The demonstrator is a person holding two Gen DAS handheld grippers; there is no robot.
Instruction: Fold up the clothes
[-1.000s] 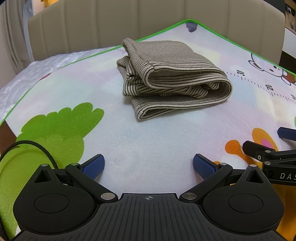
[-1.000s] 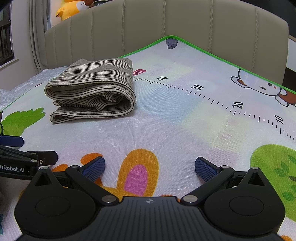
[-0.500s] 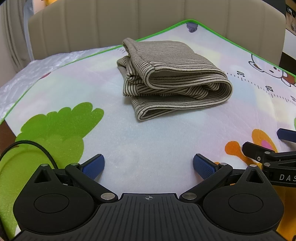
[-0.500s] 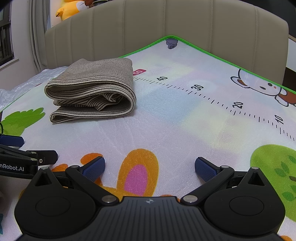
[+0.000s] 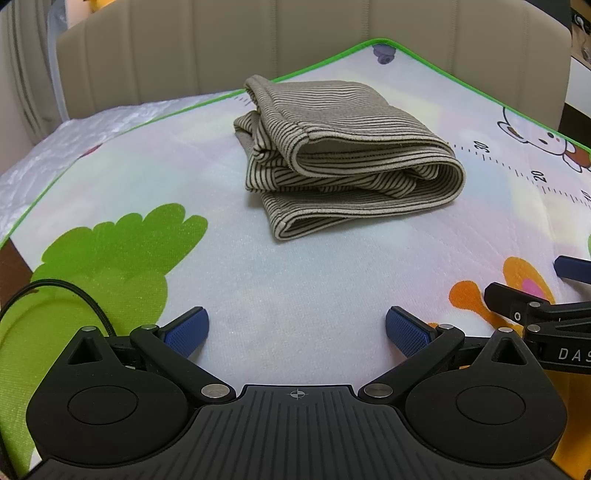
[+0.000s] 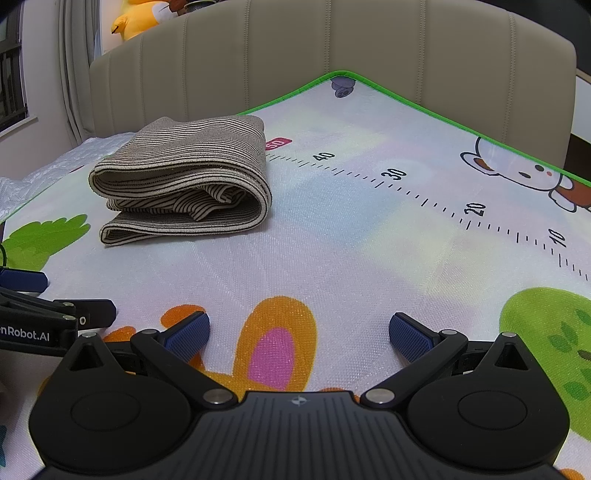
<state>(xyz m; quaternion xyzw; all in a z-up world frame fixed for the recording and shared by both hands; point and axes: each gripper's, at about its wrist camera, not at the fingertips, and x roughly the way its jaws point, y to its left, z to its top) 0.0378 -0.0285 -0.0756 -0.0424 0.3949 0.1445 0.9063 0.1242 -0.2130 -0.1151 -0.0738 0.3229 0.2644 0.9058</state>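
Note:
A brown striped garment (image 5: 343, 155) lies folded in a thick bundle on the cartoon play mat (image 5: 295, 277); the right wrist view has the same garment (image 6: 184, 184) at its left. My left gripper (image 5: 297, 326) rests low over the mat, well short of the bundle, open with nothing between its blue pads. My right gripper (image 6: 299, 330) sits equally low and open, empty, to the right of the left one. The right gripper's fingertip (image 5: 572, 267) shows at the left wrist view's right edge, and the left gripper's fingertip (image 6: 22, 278) at the right wrist view's left edge.
The mat has a green border (image 6: 406, 99) and a printed ruler (image 6: 443, 199). A beige padded headboard (image 6: 332, 55) rises behind it. White bedding (image 5: 74, 140) lies past the mat's left edge. A black cable (image 5: 55, 288) curls beside my left gripper. A yellow plush toy (image 6: 136, 18) sits behind.

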